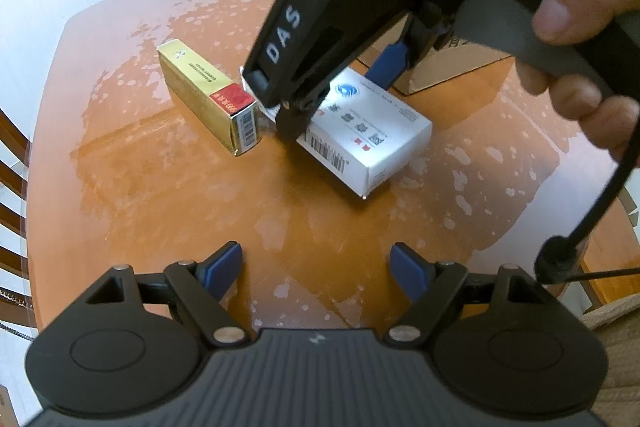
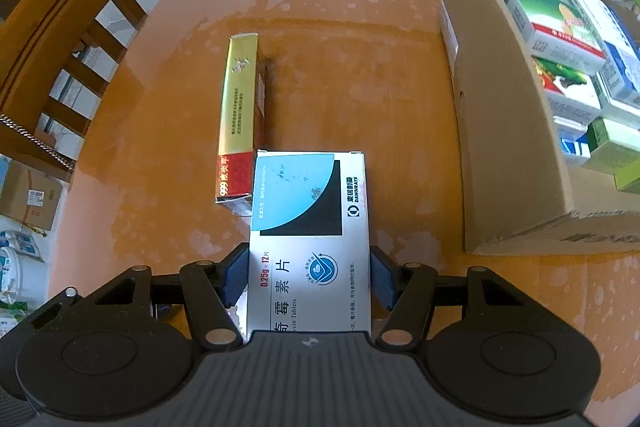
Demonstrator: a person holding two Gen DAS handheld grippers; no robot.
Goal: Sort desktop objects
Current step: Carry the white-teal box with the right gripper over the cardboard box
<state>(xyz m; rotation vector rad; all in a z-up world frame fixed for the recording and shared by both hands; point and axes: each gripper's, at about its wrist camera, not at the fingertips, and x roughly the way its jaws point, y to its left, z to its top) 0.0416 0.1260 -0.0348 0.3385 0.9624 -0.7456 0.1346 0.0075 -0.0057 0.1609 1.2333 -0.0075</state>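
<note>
Blue pads, right gripper: closed onto the two long sides of the white tablet box, one pad on each side, box filling the gap.
White tablet box: flat on the wooden table, its far end reaching out past the fingertips.
Gold box: just left of the white box, its near corner touching or almost touching it.
Cardboard carton: to the right, apart, full of medicine packs.
Left gripper: about half open, nothing between its pads, hanging over bare table short of both boxes.
</note>
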